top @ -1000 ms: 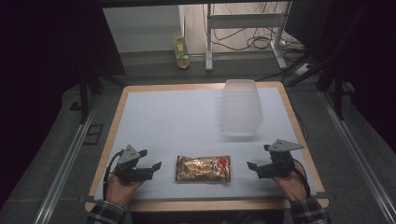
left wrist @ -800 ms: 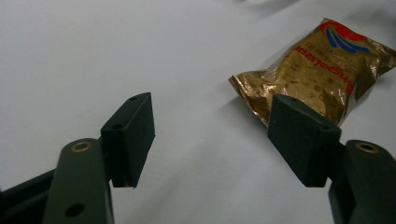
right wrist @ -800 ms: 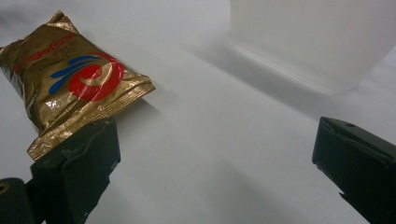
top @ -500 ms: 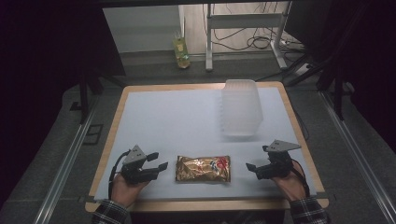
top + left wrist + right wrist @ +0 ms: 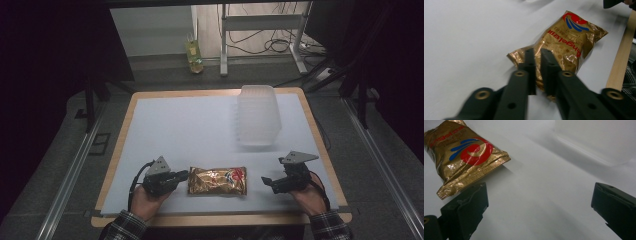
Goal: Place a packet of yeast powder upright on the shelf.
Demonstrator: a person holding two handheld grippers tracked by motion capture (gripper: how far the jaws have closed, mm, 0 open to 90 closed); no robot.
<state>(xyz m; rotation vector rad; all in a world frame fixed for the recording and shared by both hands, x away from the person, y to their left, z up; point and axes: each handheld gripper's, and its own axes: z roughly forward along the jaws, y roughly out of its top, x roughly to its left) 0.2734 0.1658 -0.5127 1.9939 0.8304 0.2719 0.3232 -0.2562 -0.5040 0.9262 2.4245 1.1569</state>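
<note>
My left hand-held gripper (image 5: 537, 53) sits at the near-left of the table (image 5: 165, 125), its jaws just drawn nearly together over the crimped end of the gold snack bag (image 5: 564, 42). I judge this is a pinch on that seam to lift the bag, though from the blurred left gripper view I can't be sure how much foil is caught between the pads. The bag lies flat near the front edge, between my two hands. My right hand-held gripper (image 5: 539, 202) waits just beside the bag's other end, jaws spread wide, touching nothing. Farther back stands a clear plastic tub (image 5: 257, 115), probably the bag's destination.
</note>
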